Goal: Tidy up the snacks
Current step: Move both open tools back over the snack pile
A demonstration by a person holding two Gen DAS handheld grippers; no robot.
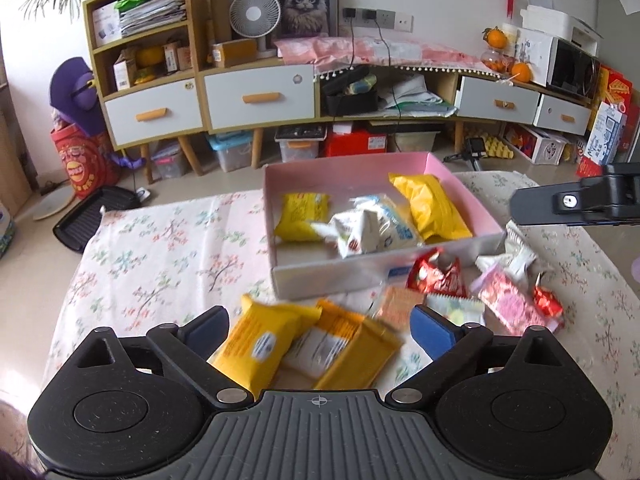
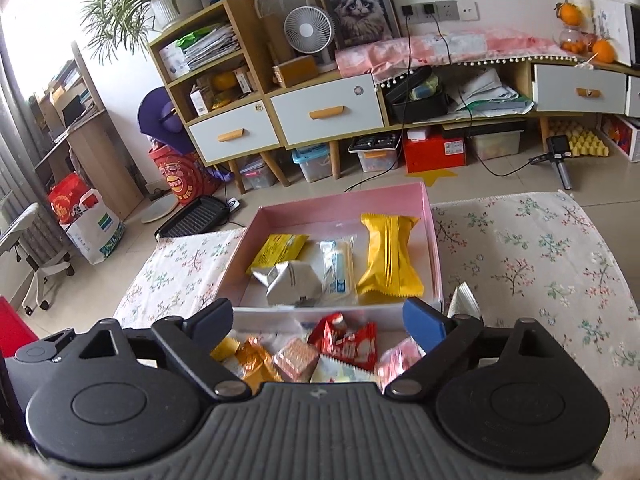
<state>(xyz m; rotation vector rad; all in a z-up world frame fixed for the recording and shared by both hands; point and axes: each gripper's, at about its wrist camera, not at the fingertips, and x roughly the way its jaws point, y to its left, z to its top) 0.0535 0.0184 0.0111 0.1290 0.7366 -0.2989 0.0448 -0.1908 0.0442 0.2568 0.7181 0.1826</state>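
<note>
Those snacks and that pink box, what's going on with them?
A person with tongs in each hand is sorting snacks into the pink box. Four packets already lie inside, including a yellow packet. Both the left tongs and the right tongs are open and empty, above loose snacks such as the red packet.

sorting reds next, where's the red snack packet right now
The red snack packet lies on the floral cloth just outside the pink box's near wall, in the right wrist view, beside the pink checked packet.
</note>
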